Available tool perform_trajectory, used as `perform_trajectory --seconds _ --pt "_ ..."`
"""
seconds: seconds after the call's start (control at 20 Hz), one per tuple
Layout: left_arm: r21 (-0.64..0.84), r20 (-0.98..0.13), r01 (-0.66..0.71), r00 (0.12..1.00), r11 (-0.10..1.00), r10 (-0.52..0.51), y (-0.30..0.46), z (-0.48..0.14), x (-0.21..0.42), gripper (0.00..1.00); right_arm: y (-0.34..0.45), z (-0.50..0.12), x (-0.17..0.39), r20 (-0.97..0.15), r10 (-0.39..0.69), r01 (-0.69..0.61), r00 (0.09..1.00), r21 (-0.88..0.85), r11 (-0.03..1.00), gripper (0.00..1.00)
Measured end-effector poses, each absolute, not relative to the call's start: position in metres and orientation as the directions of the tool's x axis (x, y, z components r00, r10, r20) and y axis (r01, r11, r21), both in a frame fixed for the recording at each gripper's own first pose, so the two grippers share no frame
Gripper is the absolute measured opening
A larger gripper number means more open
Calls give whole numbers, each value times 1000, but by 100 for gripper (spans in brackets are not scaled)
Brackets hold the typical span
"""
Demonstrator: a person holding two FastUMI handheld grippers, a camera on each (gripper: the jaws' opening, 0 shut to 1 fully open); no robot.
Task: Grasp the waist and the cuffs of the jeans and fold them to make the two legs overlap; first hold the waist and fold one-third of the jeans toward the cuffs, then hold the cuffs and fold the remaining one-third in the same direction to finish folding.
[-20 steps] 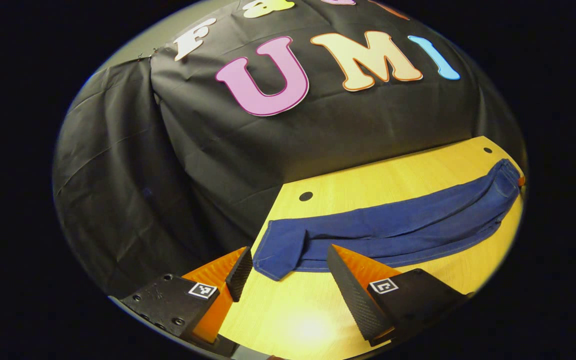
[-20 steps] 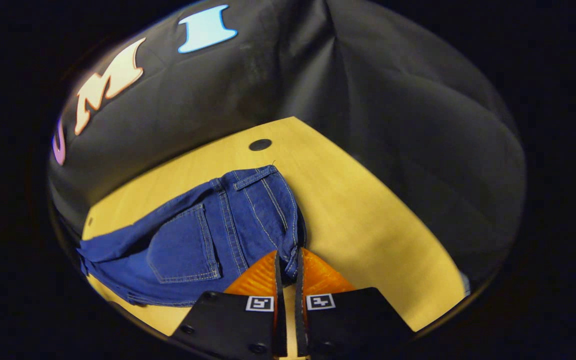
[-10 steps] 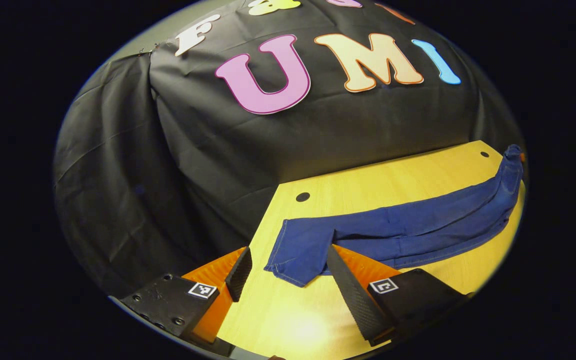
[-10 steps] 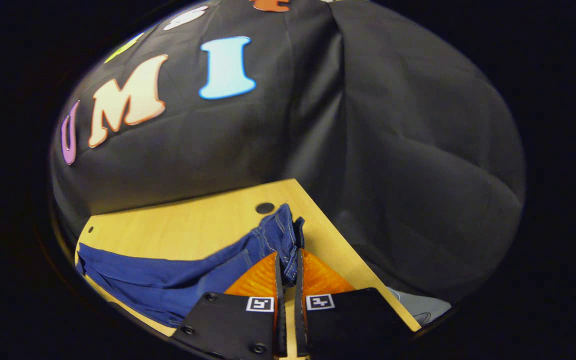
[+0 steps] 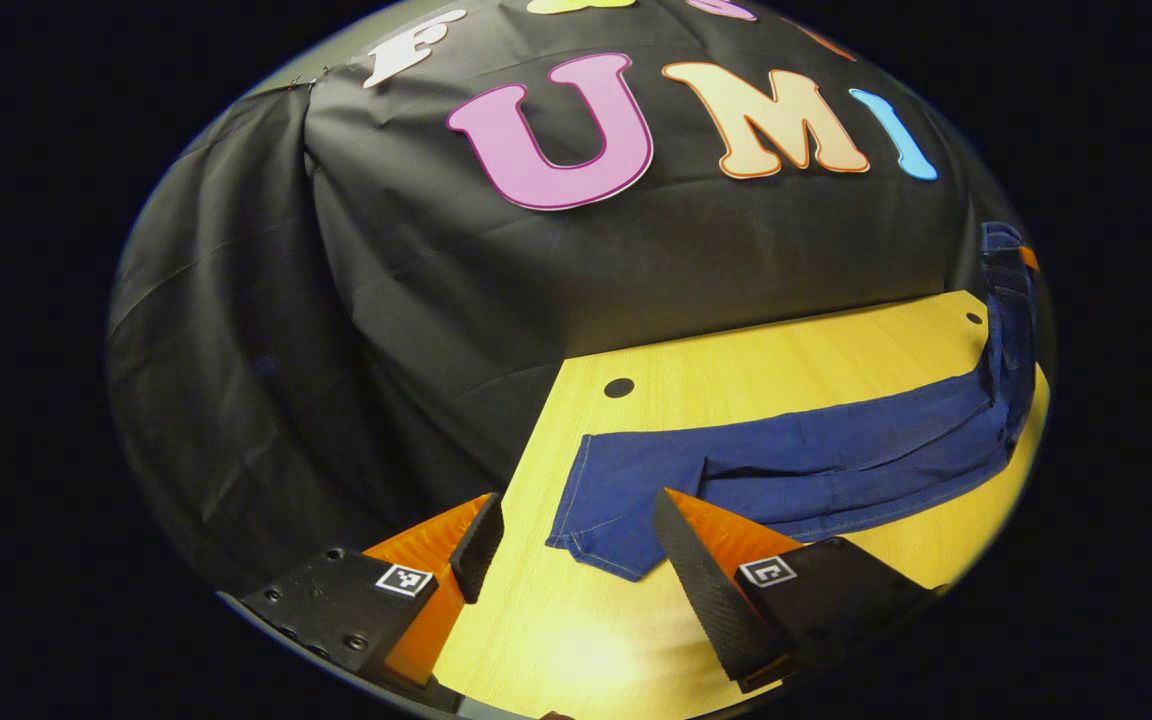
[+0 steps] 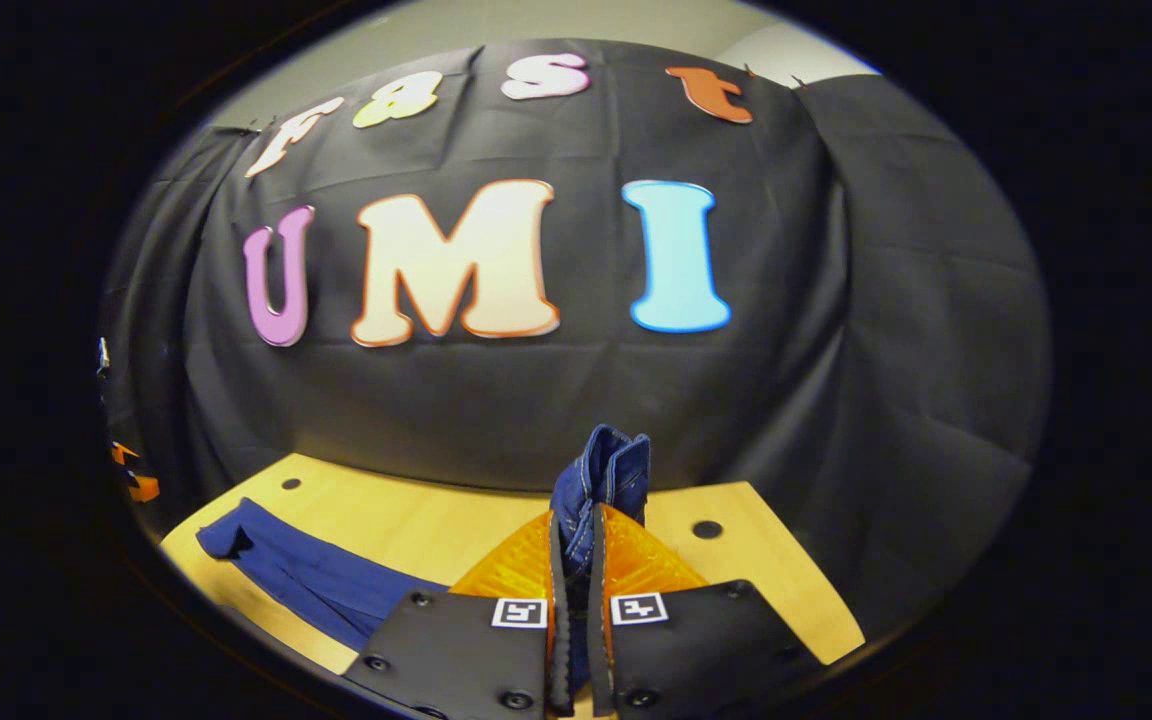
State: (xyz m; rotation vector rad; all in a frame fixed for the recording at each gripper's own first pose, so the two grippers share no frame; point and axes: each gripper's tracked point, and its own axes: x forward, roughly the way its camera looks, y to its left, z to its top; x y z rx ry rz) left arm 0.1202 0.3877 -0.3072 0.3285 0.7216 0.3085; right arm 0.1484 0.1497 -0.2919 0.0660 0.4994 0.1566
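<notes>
Right gripper (image 6: 573, 540): jaws pinched shut on the waist end (image 6: 604, 470) of the dark blue denim jeans (image 5: 816, 460); a bunch of waistband cloth stands up out of the fingertips at 12 o'clock. A second ago this gripper sat low, with the waist and back pocket spread flat on the yellow wooden surface (image 6: 416, 525). It now rides well above that surface, camera tipped toward the booth wall, and the cloth trails down from it toward 8 o'clock. In the left gripper view the same lifted end shows at 2 o'clock, hanging clear of the surface in front of the black cloth.

Left gripper (image 5: 576, 545): jaws wide apart, holding nothing. They straddle the near corner of the cuff end (image 5: 601, 510), the right finger overlapping the cloth in view; whether it touches cannot be told. Over the last second the cuff has slid a little toward 3 o'clock in this view, dragged by the lift at the far end.

Assessment: the waist is secured and raised, while the cuffs are not yet gripped. The two legs lie roughly along each other but are offset at the cuff. The leg-overlap fold is in its opening stage. Further lifting without a hold at the cuff risks pulling the legs out of line.
</notes>
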Motion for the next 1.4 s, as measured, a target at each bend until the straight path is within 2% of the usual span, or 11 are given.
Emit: perform_trajectory --seconds 0.2,0.45,0.6,0.65,0.7,0.85,0.9,1.05,1.15,1.35,1.4 --pt "355 -612 -155 707 922 355 412 -319 129 95 235 -301 146 -461 236 -225 855 79 971 9" --pt "281 -666 -131 687 951 292 442 -343 139 95 327 -347 134 -496 321 -309 807 109 945 9" --pt "242 -706 -72 671 968 227 451 -360 146 95 372 -390 106 -555 370 -352 745 145 925 9" --pt "230 -720 -53 662 972 206 452 -367 153 100 383 -403 94 -578 383 -365 721 154 918 9" --pt "213 -735 -32 653 976 182 452 -375 160 95 392 -415 85 -604 389 -376 696 155 914 9" --pt "135 -794 28 600 990 92 444 -407 166 95 405 -442 58 -663 402 -408 632 157 899 9" --pt "110 -813 41 579 993 66 440 -418 166 96 407 -444 54 -667 412 -421 621 160 893 11" --pt "49 -855 62 519 997 9 438 -444 163 96 410 -437 48 -654 435 -434 619 178 883 48" --pt "32 -880 70 476 997 -5 443 -462 160 96 405 -434 50 -655 433 -430 620 178 885 69" --pt "19 -904 59 428 998 -8 458 -490 153 96 396 -434 52 -672 407 -419 618 155 894 72" --pt "16 -902 50 432 999 -7 461 -493 155 97 394 -433 53 -675 402 -416 619 153 896 68"
